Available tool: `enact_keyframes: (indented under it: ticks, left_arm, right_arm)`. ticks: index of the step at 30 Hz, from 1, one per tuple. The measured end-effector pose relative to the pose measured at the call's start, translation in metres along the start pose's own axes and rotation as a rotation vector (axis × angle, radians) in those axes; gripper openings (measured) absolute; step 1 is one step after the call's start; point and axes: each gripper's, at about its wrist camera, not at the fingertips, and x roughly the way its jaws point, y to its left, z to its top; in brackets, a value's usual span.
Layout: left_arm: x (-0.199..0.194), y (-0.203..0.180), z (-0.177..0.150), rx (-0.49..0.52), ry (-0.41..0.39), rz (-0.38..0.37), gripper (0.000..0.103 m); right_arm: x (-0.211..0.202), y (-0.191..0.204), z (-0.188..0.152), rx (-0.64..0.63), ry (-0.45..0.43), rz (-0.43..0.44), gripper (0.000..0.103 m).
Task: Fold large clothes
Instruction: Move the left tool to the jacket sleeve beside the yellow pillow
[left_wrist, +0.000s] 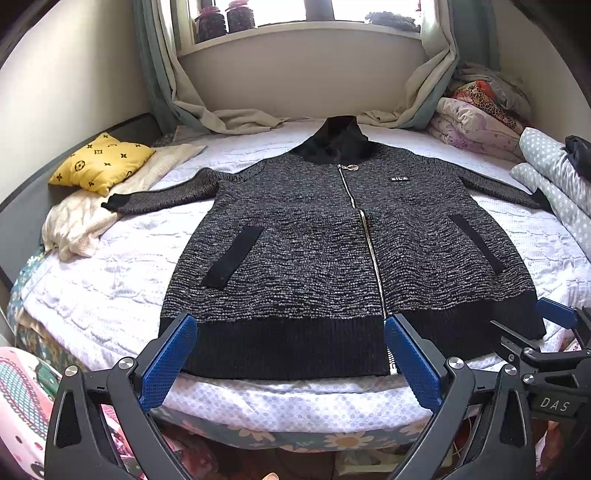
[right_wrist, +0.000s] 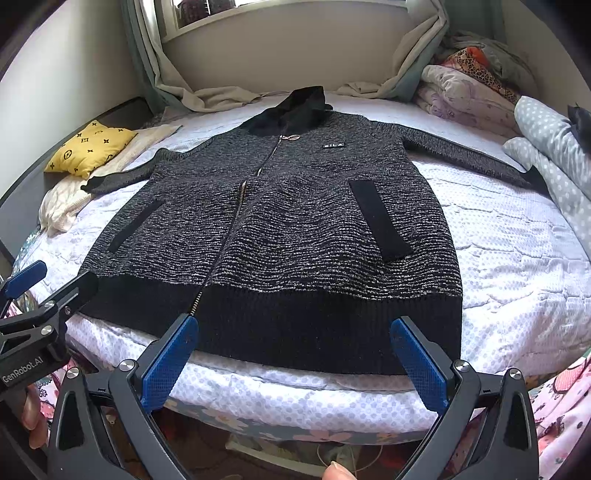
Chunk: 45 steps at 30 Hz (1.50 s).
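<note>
Right, both grippers sit at the near edge of the bed (left_wrist: 110, 295), and the grey-and-black knit zip jacket (left_wrist: 314, 229) lies spread flat on the pale quilt, front up, collar pointing to twelve o'clock and black hem band at six. Its sleeves run out to nine and three o'clock. The left gripper (left_wrist: 291, 354) stands wide apart, empty, blue pads framing the hem's left half, with the zipper (left_wrist: 364, 236) bottom just beside its right finger. The right gripper (right_wrist: 295, 354) is also spread wide, holding nothing, its fingers bracketing the hem's right half. From the right wrist view the left tool shows at eight o'clock, close to the hem corner; whether it touches the fabric I cannot tell. A yellow patterned pillow (left_wrist: 98, 164) lies at ten o'clock, folded bedding (left_wrist: 480, 114) is piled at two o'clock, and curtains (left_wrist: 221, 114) drape onto the bed at twelve.
</note>
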Motion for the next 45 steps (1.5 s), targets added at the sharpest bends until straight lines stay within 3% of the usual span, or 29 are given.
enact_keyframes:
  ticks: [6, 12, 18, 25, 32, 37, 41, 45]
  left_arm:
    - [-0.001, -0.001, 0.011, 0.001, -0.007, -0.049, 0.103]
    - [0.006, -0.004, 0.031, 0.034, -0.005, 0.0, 0.103]
    - [0.03, 0.01, 0.083, 0.039, -0.005, 0.032, 0.103]
    - [0.062, 0.025, 0.141, 0.033, -0.061, 0.105, 0.103]
    - [0.091, 0.036, 0.178, -0.007, -0.097, 0.084, 0.103]
    - [0.104, 0.04, 0.19, -0.017, -0.105, 0.057, 0.103]
    - [0.119, 0.054, 0.196, -0.072, -0.073, 0.011, 0.103]
    - [0.148, 0.075, 0.207, -0.105, 0.013, -0.027, 0.103]
  right_arm:
    - [0.003, -0.002, 0.01, -0.01, 0.002, -0.016, 0.103]
    - [0.016, -0.009, 0.036, -0.001, 0.048, 0.0, 0.103]
    - [0.027, -0.019, 0.09, -0.024, 0.059, -0.009, 0.103]
    - [0.046, -0.013, 0.16, -0.062, 0.021, -0.034, 0.103]
    - [0.078, -0.015, 0.201, -0.087, -0.05, -0.026, 0.103]
    - [0.086, -0.025, 0.208, -0.081, -0.149, -0.01, 0.103]
    - [0.092, -0.029, 0.213, -0.092, -0.144, 0.003, 0.103]
    - [0.096, -0.037, 0.214, -0.064, -0.124, 0.03, 0.103]
